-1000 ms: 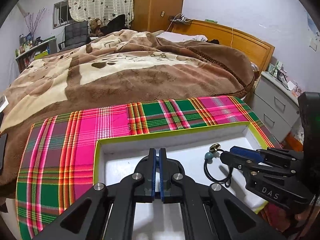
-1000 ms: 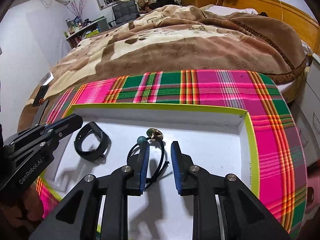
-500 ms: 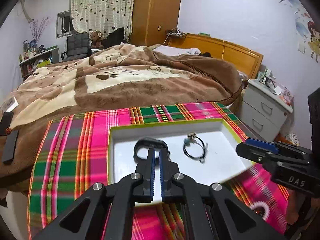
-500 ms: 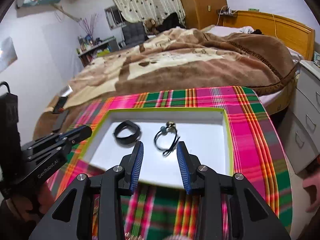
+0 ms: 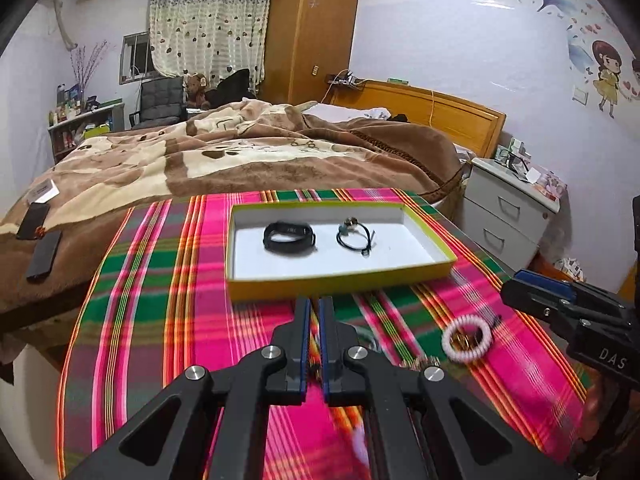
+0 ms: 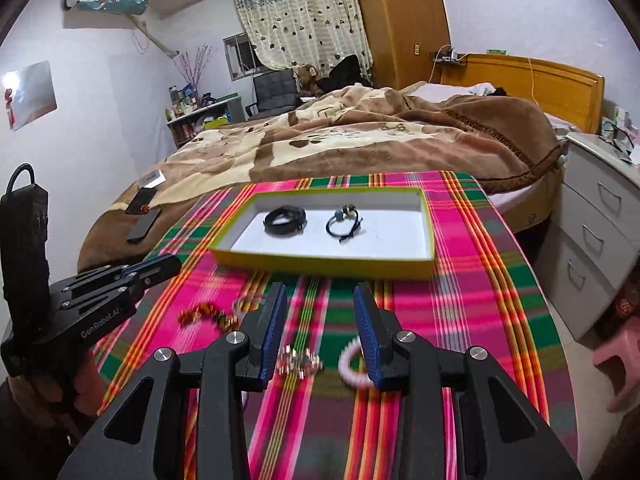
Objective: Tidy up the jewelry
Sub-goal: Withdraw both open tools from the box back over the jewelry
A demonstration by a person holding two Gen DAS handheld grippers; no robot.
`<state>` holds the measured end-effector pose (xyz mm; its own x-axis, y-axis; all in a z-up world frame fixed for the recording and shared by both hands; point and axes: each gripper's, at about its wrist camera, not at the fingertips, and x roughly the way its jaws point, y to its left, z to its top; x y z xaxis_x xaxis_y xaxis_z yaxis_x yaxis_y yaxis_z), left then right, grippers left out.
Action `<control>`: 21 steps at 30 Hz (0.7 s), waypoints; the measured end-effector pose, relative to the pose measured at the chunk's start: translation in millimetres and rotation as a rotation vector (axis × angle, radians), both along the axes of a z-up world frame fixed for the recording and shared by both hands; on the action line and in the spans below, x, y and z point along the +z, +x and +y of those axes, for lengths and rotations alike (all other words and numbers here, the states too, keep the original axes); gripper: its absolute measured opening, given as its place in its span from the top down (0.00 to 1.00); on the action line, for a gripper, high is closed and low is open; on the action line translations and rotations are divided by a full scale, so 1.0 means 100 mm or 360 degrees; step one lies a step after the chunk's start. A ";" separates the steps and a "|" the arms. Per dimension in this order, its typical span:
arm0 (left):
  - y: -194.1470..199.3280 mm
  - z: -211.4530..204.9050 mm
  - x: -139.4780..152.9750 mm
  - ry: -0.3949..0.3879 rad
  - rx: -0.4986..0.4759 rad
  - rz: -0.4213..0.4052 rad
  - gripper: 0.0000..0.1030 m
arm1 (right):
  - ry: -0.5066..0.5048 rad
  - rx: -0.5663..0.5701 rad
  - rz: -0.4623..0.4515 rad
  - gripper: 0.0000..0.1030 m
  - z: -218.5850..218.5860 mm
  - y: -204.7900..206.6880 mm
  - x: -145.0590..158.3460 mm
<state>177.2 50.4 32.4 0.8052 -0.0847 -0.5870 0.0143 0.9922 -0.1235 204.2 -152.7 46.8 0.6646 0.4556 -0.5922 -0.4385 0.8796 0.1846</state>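
Note:
A white tray with a yellow-green rim (image 5: 340, 290) (image 6: 320, 266) sits on a plaid cloth. In it lie a black band (image 5: 289, 237) (image 6: 285, 220) and a black cord bracelet with a bead (image 5: 355, 236) (image 6: 344, 224). On the cloth nearer me lie a pale pink coil bracelet (image 5: 467, 338) (image 6: 352, 366), a silver beaded piece (image 6: 299, 362) and a red-gold beaded bracelet (image 6: 206, 314). My left gripper (image 5: 314, 312) is shut and empty, short of the tray. My right gripper (image 6: 320, 304) is open and empty above the loose pieces.
The plaid cloth (image 5: 160, 300) covers a table at the foot of a bed with a brown blanket (image 5: 240, 152). Phones (image 5: 40, 236) lie on the bed at the left. A white nightstand (image 5: 508, 208) stands at the right, a pink stool (image 6: 620, 356) beside it.
Both grippers have pulled back and up from the tray. The cord bracelet stays in the tray. The right gripper's fingers have opened wider. Loose jewelry on the cloth has come into view.

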 end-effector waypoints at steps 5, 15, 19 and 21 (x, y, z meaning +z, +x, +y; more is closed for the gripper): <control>-0.30 -0.04 -0.06 0.0014 0.0007 0.0006 0.97 | -0.0005 -0.0003 -0.0003 0.65 -0.06 -0.26 -0.07; -0.69 -0.16 -0.11 0.0048 -0.0048 0.0006 0.97 | -0.0037 -0.0007 -0.0036 0.63 -0.11 -0.68 -0.18; -0.77 -0.22 -0.15 0.0041 -0.0077 0.0019 0.97 | -0.0058 0.0006 -0.0046 0.63 -0.10 -0.77 -0.22; -0.78 -0.23 -0.17 0.0036 -0.0089 0.0032 0.97 | -0.0081 0.0001 -0.0042 0.63 -0.09 -0.78 -0.24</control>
<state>99.4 27.4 15.0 0.7878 -0.1154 -0.6051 0.0673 0.9925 -0.1017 125.8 -161.9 22.6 0.6802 0.4258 -0.5967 -0.4432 0.8872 0.1279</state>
